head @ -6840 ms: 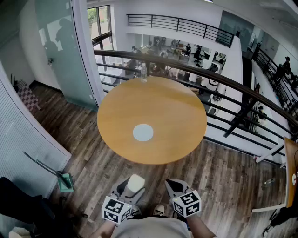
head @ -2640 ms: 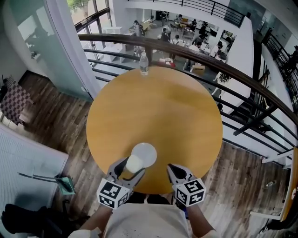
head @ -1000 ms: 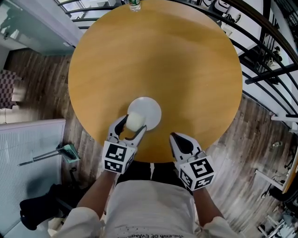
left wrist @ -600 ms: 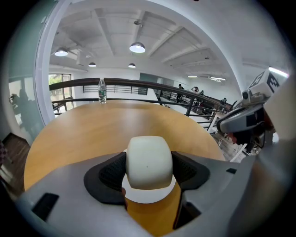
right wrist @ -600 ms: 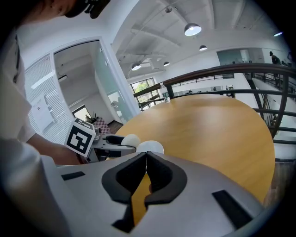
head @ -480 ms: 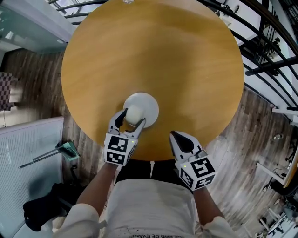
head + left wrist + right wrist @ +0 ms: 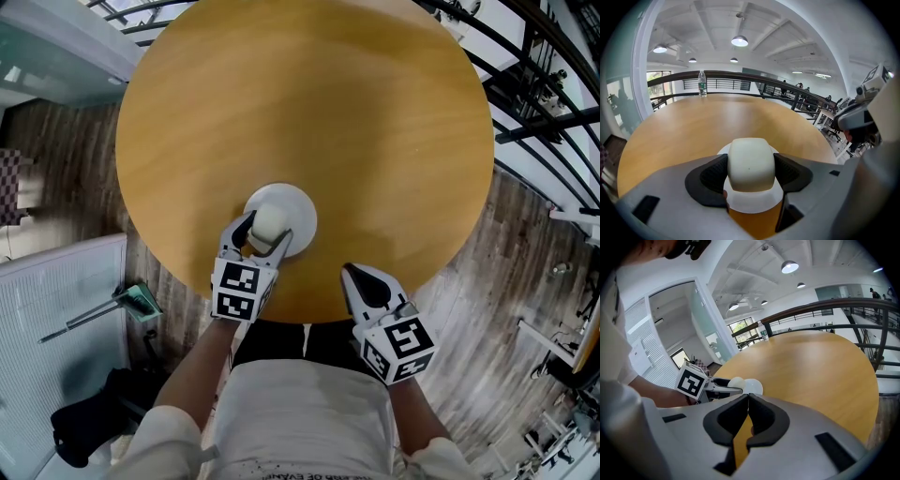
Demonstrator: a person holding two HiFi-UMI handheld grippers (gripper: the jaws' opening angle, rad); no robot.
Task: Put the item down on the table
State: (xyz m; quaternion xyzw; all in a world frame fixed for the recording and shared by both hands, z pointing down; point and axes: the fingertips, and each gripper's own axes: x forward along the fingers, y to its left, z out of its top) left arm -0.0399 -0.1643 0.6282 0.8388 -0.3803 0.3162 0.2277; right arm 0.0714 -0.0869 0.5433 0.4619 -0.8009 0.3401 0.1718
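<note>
Item: cream item [image 7: 269,221] [image 7: 750,164], rounded and blocky, pinched in left gripper, sitting over white disc [image 7: 298,204] near table's near edge; contact with disc not clear.
Left gripper [image 7: 267,230] [image 7: 751,176]: fingers [image 7: 708,176] clamped on cream item, one dark pad pressed to each flank; marker cube [image 7: 237,289] face up, at table's near rim.
Right gripper [image 7: 367,281] [image 7: 747,401]: fingers [image 7: 724,420] closed together with nothing between; sits at the table's near edge, right of left gripper and apart from it.
Table [image 7: 309,103]: round, orange-brown wood top.
White disc: flat, round, lying on table, partly covered by cream item and left gripper tips.
Bottle [image 7: 701,83]: clear, upright at table's far edge, well apart from cream item, seen in left gripper view only.
Railing [image 7: 754,75]: dark bar curving behind table's far side.
Floor [image 7: 525,309]: dark wood planks round the table.
Dustpan [image 7: 139,302]: teal, long handle, on floor left of table.
Person: light shirt [image 7: 309,422], bare forearms reaching to both grippers.
</note>
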